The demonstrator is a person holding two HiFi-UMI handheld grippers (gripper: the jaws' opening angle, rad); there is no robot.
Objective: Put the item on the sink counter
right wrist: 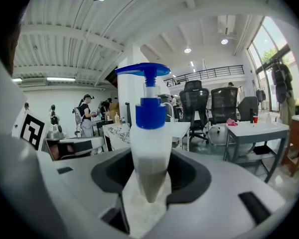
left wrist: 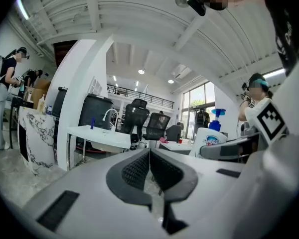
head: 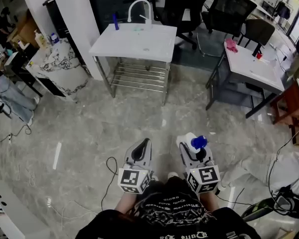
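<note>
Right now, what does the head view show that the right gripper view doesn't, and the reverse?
Head view only: the marker cube on the right gripper, and a black cable on the grey marble floor. Right gripper view only: the white ribbed ceiling with its lights. Both: the white bottle with blue pump held in that gripper's jaws, and the white sink counter.

sink counter (head: 134, 41) ahead | desk (head: 254, 68) right of it | bottle (right wrist: 149, 148) in right gripper (right wrist: 150, 183) | left gripper (head: 142, 147) alongside

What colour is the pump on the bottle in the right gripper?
Blue. The pump on the white bottle shows best in the right gripper view.
</note>
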